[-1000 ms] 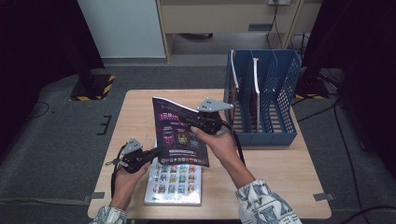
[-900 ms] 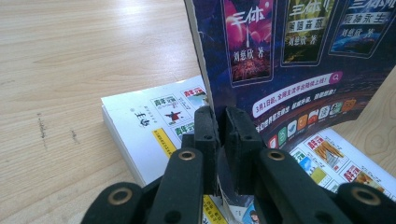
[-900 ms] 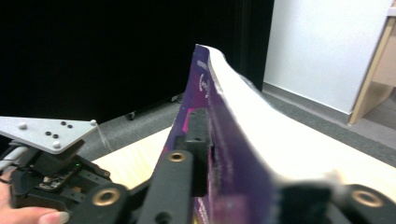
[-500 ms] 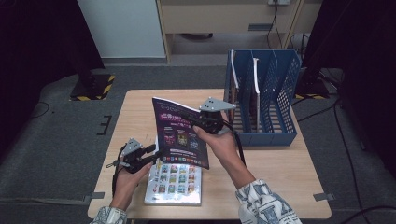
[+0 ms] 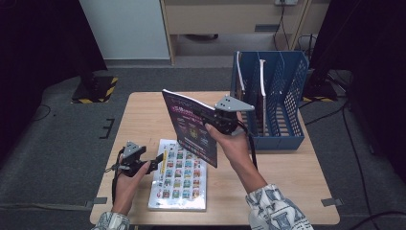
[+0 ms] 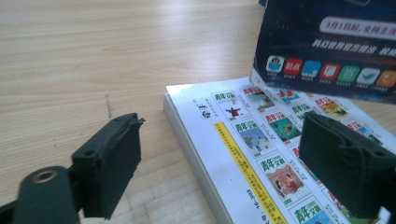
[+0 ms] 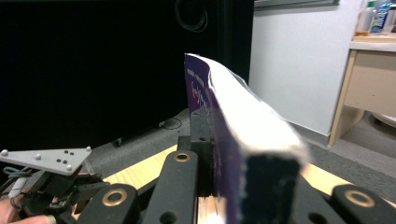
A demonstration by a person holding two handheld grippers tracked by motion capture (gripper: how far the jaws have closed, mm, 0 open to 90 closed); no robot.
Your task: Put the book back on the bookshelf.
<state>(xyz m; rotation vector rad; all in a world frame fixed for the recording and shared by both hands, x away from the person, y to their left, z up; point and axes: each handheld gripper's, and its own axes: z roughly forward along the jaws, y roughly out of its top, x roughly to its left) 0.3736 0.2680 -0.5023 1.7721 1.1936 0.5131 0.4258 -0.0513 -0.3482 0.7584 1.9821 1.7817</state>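
My right gripper (image 5: pixel 210 120) pinches a thin, glossy purple magazine (image 5: pixel 191 129) at mid-frame of the high view, its floppy pages standing on edge, clamped between my matte black pads (image 7: pixel 198 140). My left gripper (image 5: pixel 155 163), at the lower left, has just been opening and now stands spread with nothing between its blocky rubber fingers (image 6: pixel 112 161), straddling the near corner of a flat white booklet (image 5: pixel 179 175) printed with rows of small colourful squares. All this sits on a pale wood-grain table (image 5: pixel 143 115) with a blue mesh plastic file rack (image 5: pixel 287 96) at upper right, over grey carpet (image 5: pixel 57 143) in a dark room.
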